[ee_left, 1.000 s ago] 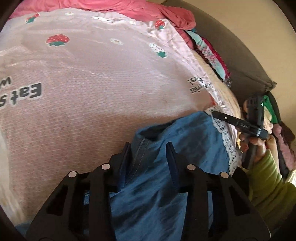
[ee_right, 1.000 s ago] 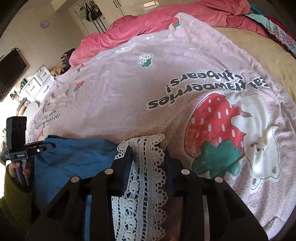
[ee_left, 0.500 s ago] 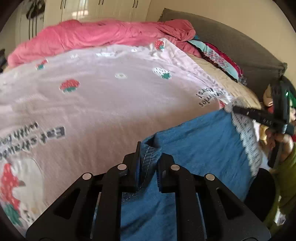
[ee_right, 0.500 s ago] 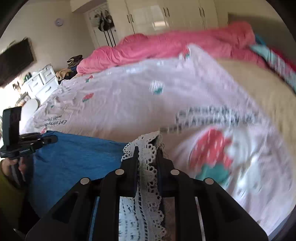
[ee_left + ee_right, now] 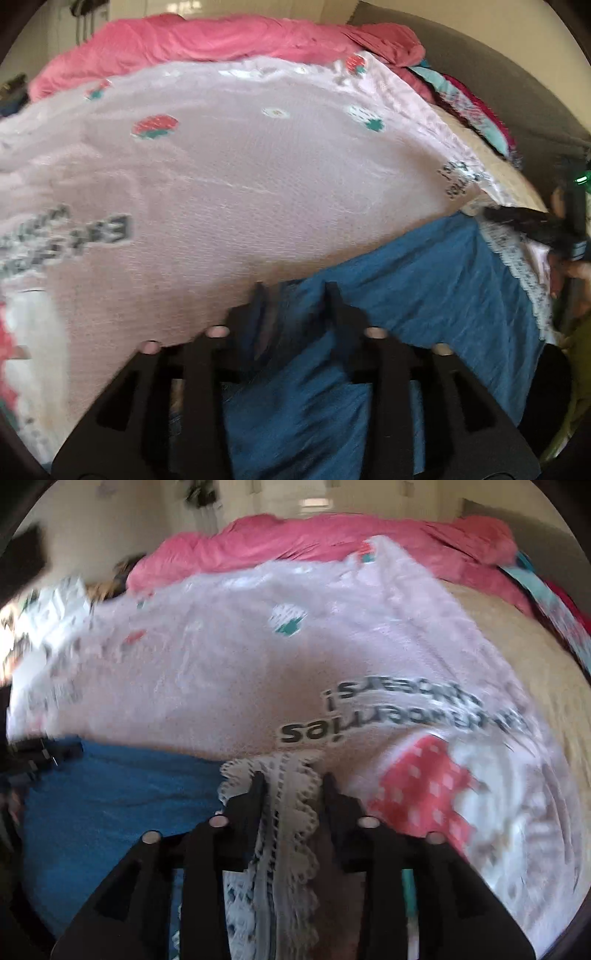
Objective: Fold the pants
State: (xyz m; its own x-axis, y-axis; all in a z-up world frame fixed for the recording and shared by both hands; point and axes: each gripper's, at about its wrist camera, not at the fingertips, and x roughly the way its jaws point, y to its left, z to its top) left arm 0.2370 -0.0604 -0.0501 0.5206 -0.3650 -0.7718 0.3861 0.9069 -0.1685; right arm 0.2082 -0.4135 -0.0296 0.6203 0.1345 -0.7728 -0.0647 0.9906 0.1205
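Observation:
The blue pants (image 5: 424,288) with a white lace hem (image 5: 280,812) lie on the near edge of a pink strawberry-print bedspread (image 5: 258,177). In the left wrist view my left gripper (image 5: 295,295) stands open, its fingers either side of the blue waist end of the pants. In the right wrist view my right gripper (image 5: 293,784) stands open with the lace hem between its fingers. The right gripper also shows at the far right of the left wrist view (image 5: 532,225). The blue cloth (image 5: 110,805) stretches leftward in the right wrist view.
A rumpled pink duvet (image 5: 207,37) lies along the far side of the bed. Colourful folded clothes (image 5: 476,110) are piled at the right by a grey headboard (image 5: 498,66). A tan sheet (image 5: 517,646) shows right of the bedspread.
Both grippers were shut on the pants half a second ago and now stand open. The views have dipped back down toward the bed and are motion-blurred.

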